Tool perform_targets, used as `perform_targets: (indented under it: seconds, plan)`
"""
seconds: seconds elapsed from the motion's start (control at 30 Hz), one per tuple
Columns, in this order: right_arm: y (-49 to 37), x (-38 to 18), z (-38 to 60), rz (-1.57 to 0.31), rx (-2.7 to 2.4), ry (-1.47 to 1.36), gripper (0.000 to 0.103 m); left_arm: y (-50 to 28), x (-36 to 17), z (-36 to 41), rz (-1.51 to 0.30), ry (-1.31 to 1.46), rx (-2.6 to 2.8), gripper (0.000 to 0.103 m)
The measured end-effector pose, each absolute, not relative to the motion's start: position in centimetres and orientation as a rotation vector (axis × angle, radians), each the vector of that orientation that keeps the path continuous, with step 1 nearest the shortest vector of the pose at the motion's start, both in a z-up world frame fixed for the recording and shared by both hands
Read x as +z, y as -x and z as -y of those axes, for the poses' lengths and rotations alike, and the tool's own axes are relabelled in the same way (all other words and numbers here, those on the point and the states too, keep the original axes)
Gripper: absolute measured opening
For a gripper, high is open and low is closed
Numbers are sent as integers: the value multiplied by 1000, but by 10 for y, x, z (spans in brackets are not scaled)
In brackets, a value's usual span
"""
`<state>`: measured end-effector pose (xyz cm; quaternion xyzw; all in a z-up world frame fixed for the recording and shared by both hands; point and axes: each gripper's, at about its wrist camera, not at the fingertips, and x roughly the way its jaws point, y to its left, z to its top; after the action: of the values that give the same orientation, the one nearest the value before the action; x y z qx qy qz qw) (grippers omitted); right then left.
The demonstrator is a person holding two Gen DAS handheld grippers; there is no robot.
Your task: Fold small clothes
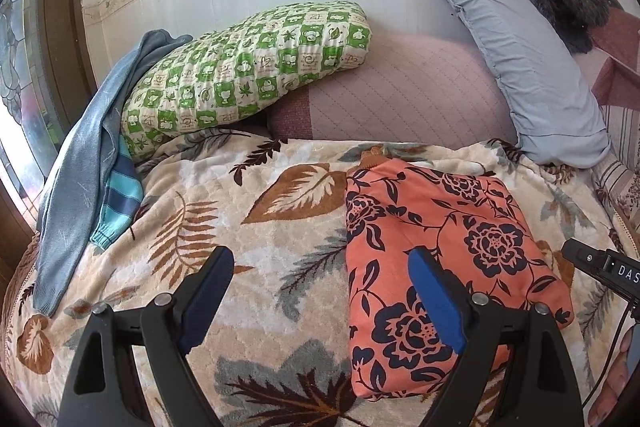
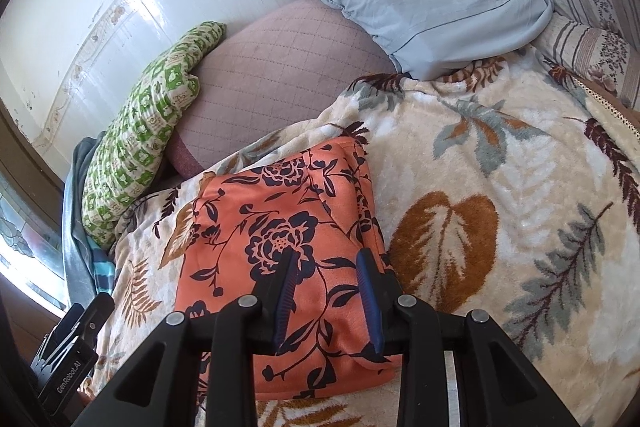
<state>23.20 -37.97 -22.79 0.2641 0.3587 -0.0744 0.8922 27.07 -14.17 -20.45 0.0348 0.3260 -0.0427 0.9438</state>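
Observation:
A folded orange garment with dark flowers (image 1: 440, 227) (image 2: 280, 227) lies flat on the leaf-patterned blanket (image 1: 260, 227). My left gripper (image 1: 322, 259) stands wide open just above the blanket. Its right finger (image 1: 436, 299) hangs over the garment's left part, and nothing is between the pads. My right gripper (image 2: 328, 257) hovers over the garment's near right part with its jaws a little apart. The fabric under the gap lies flat and the pads do not pinch it. The right gripper's body (image 1: 600, 267) shows at the edge of the left wrist view.
A blue-grey garment (image 1: 80, 187) with a striped sleeve (image 1: 120, 203) hangs at the blanket's left edge. Behind it lie a green checked pillow (image 1: 240, 75), a pink quilted cushion (image 1: 400, 95) and a pale blue pillow (image 1: 532, 75) against the tiled wall. A hand (image 1: 616, 387) shows at bottom right.

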Motion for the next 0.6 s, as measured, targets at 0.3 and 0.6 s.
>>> perform_targets:
  seconds: [0.3,0.6]
  plan:
    - [-232,-229,378,-751,-157,-547,34,-271,-205,144,-671,-74,-94,89]
    - [-233,-230,379,-759,-157,-551,34,-274,-209,143,-689,-75,-91,89]
